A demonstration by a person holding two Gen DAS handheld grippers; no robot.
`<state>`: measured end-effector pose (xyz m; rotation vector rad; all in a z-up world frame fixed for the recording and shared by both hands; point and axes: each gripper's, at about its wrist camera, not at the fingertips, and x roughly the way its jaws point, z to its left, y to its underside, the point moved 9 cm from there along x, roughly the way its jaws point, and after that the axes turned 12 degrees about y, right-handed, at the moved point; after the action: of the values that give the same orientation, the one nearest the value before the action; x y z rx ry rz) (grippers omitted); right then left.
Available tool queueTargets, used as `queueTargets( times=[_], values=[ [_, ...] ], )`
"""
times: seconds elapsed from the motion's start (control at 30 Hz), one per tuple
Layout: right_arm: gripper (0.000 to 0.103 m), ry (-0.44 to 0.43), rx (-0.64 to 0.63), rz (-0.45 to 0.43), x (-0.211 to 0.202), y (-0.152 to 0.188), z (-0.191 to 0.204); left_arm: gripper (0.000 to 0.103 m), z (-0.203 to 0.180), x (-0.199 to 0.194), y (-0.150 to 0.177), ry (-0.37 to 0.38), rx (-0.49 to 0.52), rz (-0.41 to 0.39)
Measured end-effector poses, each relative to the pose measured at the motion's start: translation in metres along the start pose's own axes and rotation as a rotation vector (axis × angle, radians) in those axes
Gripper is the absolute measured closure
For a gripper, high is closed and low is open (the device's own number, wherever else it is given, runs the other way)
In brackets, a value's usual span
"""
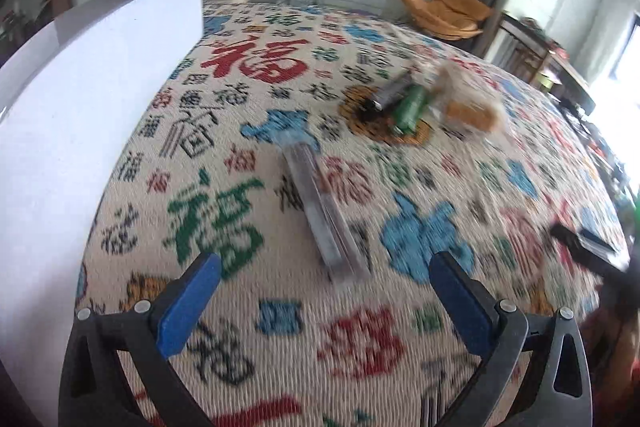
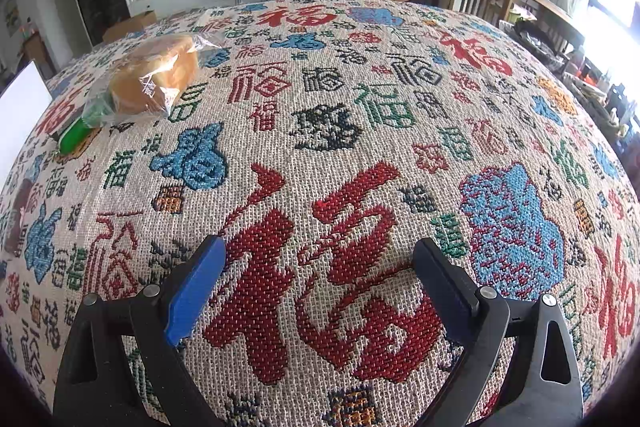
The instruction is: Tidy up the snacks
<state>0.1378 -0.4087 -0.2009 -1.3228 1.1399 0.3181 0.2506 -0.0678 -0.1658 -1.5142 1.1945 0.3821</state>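
Observation:
In the left wrist view my left gripper (image 1: 324, 267) is open and empty, just above the patterned tablecloth (image 1: 360, 339). A long clear-wrapped snack stick (image 1: 320, 211) lies just ahead between the fingers, untouched. Farther off lie a dark wrapped bar (image 1: 390, 91), a green packet (image 1: 410, 107) and a bagged bread roll (image 1: 470, 107). My right gripper (image 2: 320, 267) is open and empty over bare cloth. The bagged bread roll (image 2: 156, 79) and the green packet (image 2: 74, 137) lie far to its upper left.
A large white box (image 1: 80, 115) stands at the left of the table; its edge shows in the right wrist view (image 2: 18, 107). The other gripper's dark fingers (image 1: 584, 247) appear at the right. A brownish wrapped item (image 2: 16, 219) lies at the left edge.

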Motion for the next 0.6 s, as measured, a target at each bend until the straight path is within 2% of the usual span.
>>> queueTargets(
  times=[0.07, 0.13, 0.17, 0.2, 0.27, 0.3, 0.43, 0.47, 0.5, 0.53, 0.57, 0.6],
  values=[
    [0.007, 0.000, 0.000, 0.000, 0.000, 0.000, 0.000, 0.001, 0.004, 0.015, -0.010, -0.062, 0.009, 0.032],
    [0.007, 0.000, 0.000, 0.000, 0.000, 0.000, 0.000, 0.013, 0.007, 0.026, -0.015, -0.111, 0.041, 0.062],
    [0.007, 0.000, 0.000, 0.000, 0.000, 0.000, 0.000, 0.027, 0.008, 0.028, -0.015, -0.127, 0.059, 0.065],
    [0.007, 0.000, 0.000, 0.000, 0.001, 0.000, 0.000, 0.047, 0.008, 0.025, -0.017, -0.139, 0.092, 0.049],
    [0.007, 0.000, 0.000, 0.000, 0.000, 0.000, 0.000, 0.069, 0.009, 0.019, -0.016, -0.111, 0.128, 0.035],
    [0.007, 0.000, 0.000, 0.000, 0.000, 0.000, 0.000, 0.071, 0.012, 0.017, -0.016, -0.115, 0.131, 0.030],
    [0.007, 0.000, 0.000, 0.000, 0.000, 0.000, 0.000, 0.068, 0.018, 0.012, -0.013, -0.069, 0.124, -0.030],
    [0.007, -0.001, 0.000, 0.000, 0.000, 0.000, 0.000, 0.059, 0.015, 0.012, -0.012, -0.079, 0.150, -0.033],
    [0.007, -0.001, 0.001, 0.000, 0.001, 0.000, 0.000, 0.035, 0.011, 0.014, -0.009, -0.102, 0.184, -0.023],
    [0.007, -0.001, 0.001, 0.000, 0.000, 0.000, 0.000, 0.022, 0.009, 0.015, -0.009, -0.140, 0.204, -0.016],
    [0.007, -0.002, 0.002, 0.000, 0.000, 0.000, 0.000, 0.004, 0.009, 0.016, -0.010, -0.187, 0.220, -0.012],
    [0.007, -0.003, 0.003, 0.000, 0.001, 0.000, 0.000, 0.000, 0.008, 0.018, -0.010, -0.211, 0.236, 0.000]
  ],
)
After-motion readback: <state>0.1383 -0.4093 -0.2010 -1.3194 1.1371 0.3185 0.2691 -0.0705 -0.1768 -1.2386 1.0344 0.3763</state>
